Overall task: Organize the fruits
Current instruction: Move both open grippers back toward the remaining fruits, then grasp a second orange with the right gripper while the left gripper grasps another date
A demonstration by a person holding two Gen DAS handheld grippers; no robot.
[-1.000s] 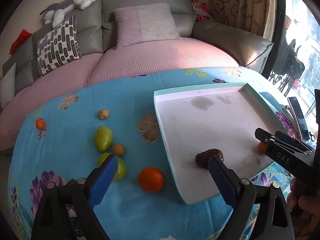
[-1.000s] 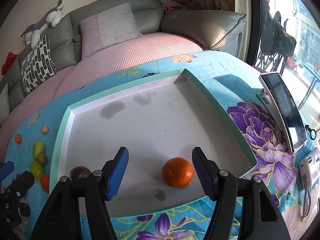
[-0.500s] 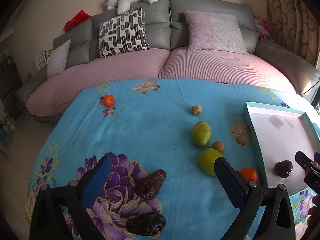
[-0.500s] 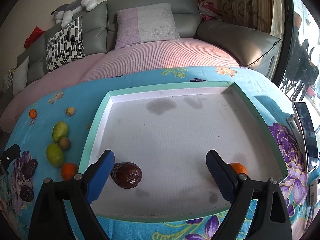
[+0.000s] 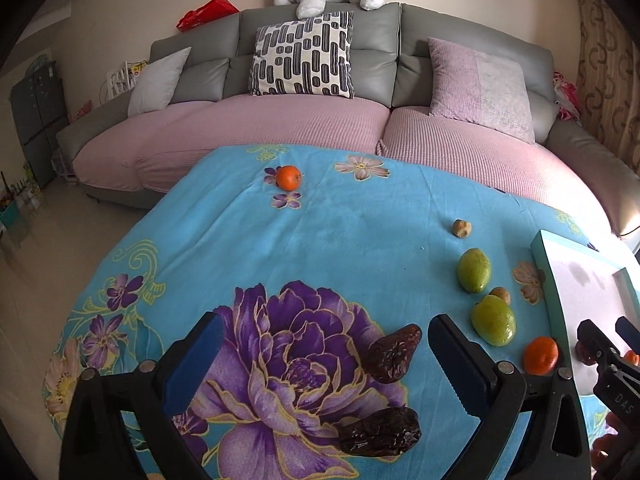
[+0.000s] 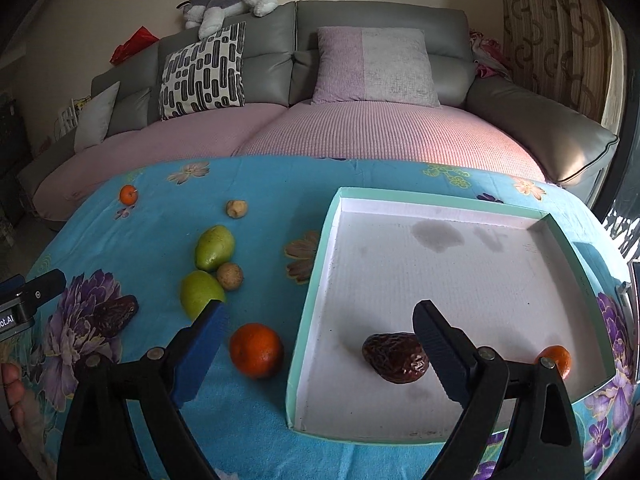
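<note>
In the left wrist view my left gripper (image 5: 326,344) is open over the blue flowered cloth, and a dark date (image 5: 394,354) lies just inside its right finger. A second date (image 5: 380,432) lies nearer, low between the fingers. Two green fruits (image 5: 474,270) and an orange (image 5: 541,355) lie to the right, beside the teal-rimmed tray (image 5: 548,280). In the right wrist view my right gripper (image 6: 320,320) is open and holds nothing. It straddles the left wall of the tray (image 6: 316,280), with an orange (image 6: 256,350) on the cloth on its left side. In the tray lie a date (image 6: 396,358) and a small orange (image 6: 556,360).
A small orange (image 6: 129,194) lies far back on the left. Two small brown fruits (image 6: 230,276) sit by the green fruits (image 6: 214,248), one of them farther back. A grey sofa with pink covers and cushions (image 6: 372,68) curves behind the table. A phone (image 6: 636,280) lies at the right edge.
My left gripper swung left, away from the tray, to above the two dates on the cloth. My right gripper moved left from over the tray's orange to the tray's left wall. Both stayed open.
</note>
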